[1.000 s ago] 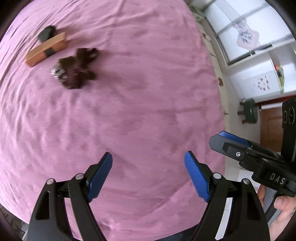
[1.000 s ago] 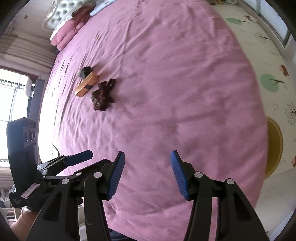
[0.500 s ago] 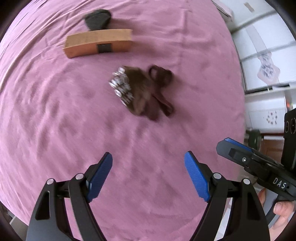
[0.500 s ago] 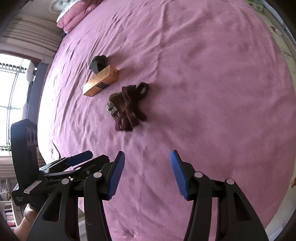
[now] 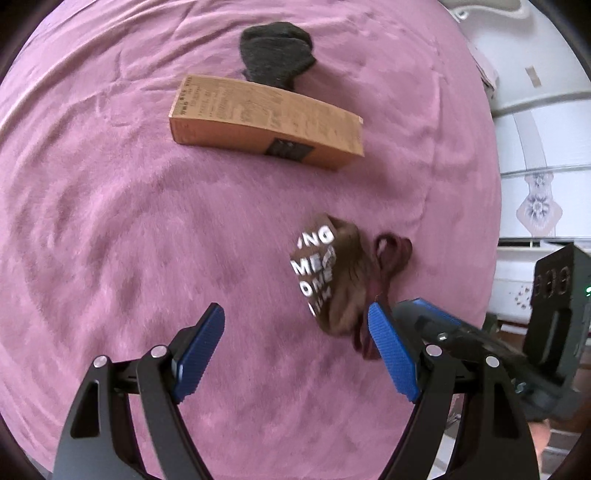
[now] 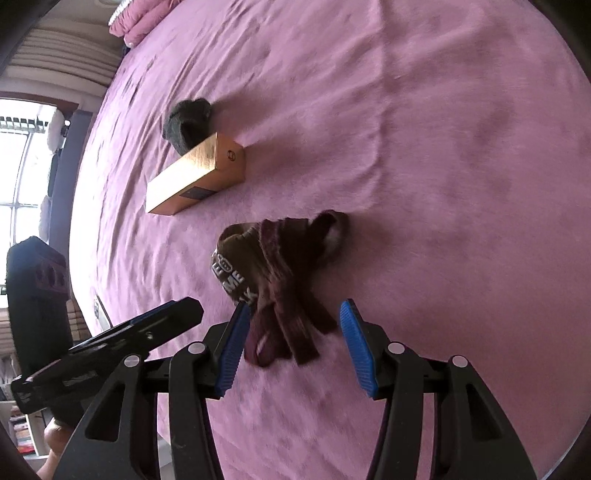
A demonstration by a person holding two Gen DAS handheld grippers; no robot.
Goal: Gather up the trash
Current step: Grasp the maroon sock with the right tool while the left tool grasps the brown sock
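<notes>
A crumpled brown wrapper with white letters and dark maroon straps point(image 5: 332, 280) lies on the pink bedspread point(image 5: 110, 240); it also shows in the right wrist view point(image 6: 273, 273). A brown cardboard box point(image 5: 266, 125) point(image 6: 195, 177) lies beyond it, and a dark grey wad point(image 5: 277, 51) point(image 6: 188, 122) behind the box. My left gripper point(image 5: 295, 347) is open and empty, the wrapper just past its right finger. My right gripper point(image 6: 291, 332) is open, its fingers on either side of the strap ends.
The bedspread point(image 6: 443, 147) fills both views. White cabinets and a wall point(image 5: 535, 129) stand beyond the bed's right edge. A window and curtain point(image 6: 22, 147) lie to the left, pink pillows point(image 6: 140, 22) at the far end.
Both grippers have moved forward toward the wrapper, box and wad, which now look much larger and closer. The right gripper's fingers now flank the straps. Both stay open.
</notes>
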